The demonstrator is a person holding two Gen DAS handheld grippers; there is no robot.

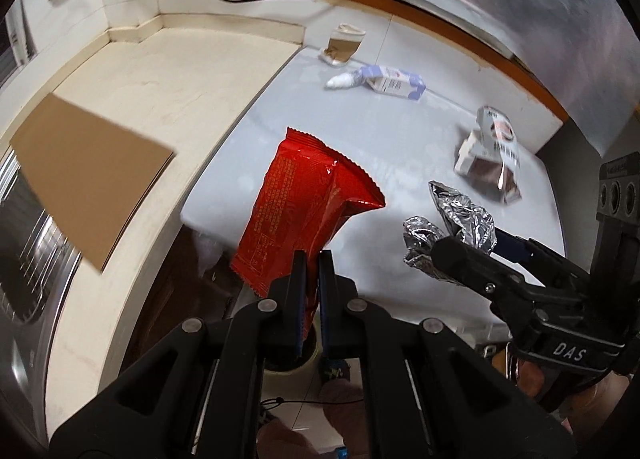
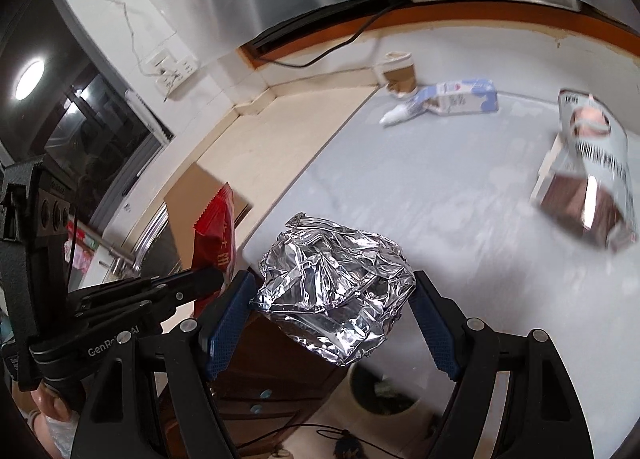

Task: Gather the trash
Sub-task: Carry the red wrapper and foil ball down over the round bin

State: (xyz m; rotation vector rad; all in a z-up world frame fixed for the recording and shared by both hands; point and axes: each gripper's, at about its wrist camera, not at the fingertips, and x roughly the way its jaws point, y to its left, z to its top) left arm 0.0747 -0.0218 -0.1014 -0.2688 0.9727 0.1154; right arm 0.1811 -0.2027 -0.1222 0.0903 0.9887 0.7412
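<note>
Left gripper (image 1: 308,271) pinches the shiny red plastic snack wrapper (image 1: 304,199) upright between nearly-closed fingers; right gripper (image 2: 334,299), wider, clamps the crumpled silver foil ball (image 2: 336,283) above the table edge.

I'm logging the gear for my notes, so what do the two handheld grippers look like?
Both are matte black plastic with silver rivets at the linkage joints. The left gripper and right gripper have blue, finely textured pads. White lettering marks the bodies: "DAS" on the right one, "GenRo..." partly legible on the left. No sleeves are visible.
</note>
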